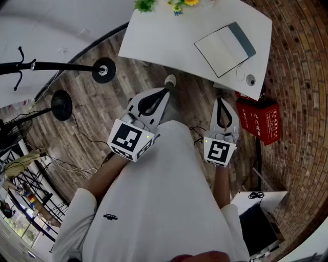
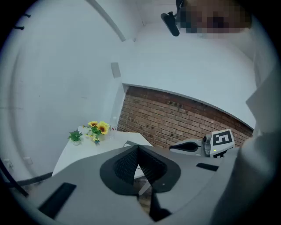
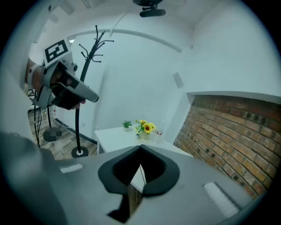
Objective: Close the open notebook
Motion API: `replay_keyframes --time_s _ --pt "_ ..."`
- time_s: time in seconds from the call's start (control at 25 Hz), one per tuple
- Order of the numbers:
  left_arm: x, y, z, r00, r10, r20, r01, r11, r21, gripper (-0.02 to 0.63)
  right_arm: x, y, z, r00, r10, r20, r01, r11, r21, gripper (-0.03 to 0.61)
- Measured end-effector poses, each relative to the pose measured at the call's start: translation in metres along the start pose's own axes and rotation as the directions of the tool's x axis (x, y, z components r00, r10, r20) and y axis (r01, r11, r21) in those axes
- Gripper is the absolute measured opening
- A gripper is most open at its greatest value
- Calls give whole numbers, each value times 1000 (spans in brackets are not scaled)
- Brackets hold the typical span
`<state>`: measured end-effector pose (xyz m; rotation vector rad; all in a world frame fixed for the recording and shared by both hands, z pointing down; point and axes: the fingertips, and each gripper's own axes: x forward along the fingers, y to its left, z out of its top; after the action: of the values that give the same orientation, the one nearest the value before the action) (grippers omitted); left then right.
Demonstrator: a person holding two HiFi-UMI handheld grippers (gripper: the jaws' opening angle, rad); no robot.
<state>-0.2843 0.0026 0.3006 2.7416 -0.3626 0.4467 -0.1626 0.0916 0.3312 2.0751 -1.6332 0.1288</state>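
Note:
The open notebook [image 1: 225, 47] lies flat on the white table [image 1: 164, 36], white page up with a grey-blue cover strip along its far side. Both grippers hang in front of the person's body, well short of the table. My left gripper [image 1: 166, 91] has its jaws meeting at the tips with nothing between them. My right gripper [image 1: 220, 100] is also shut and empty. In the left gripper view a grey corner of the notebook [image 2: 128, 143] peeks over the left gripper [image 2: 138, 147]. The right gripper [image 3: 141, 147] hides the notebook in its own view.
A vase of yellow flowers [image 1: 177, 5] stands at the table's far edge. A small round device [image 1: 250, 80] with a cable sits by the table's near right corner. A red box [image 1: 264, 120] stands against the brick wall. Two coat-stand bases [image 1: 104, 70] rest on the wooden floor at left.

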Motion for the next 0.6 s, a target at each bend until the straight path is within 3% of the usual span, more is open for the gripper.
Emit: replay_keyframes --time_s 0.2,0.6 --pt "-44 -50 -9 1000 -27 15 27 1000 -2 9 -79 1 23 997 -43 56 35 990 136 11" --pt "-40 -120 4 996 -74 53 72 996 51 9 -138 -29 20 991 -70 117 43 974 224 11"
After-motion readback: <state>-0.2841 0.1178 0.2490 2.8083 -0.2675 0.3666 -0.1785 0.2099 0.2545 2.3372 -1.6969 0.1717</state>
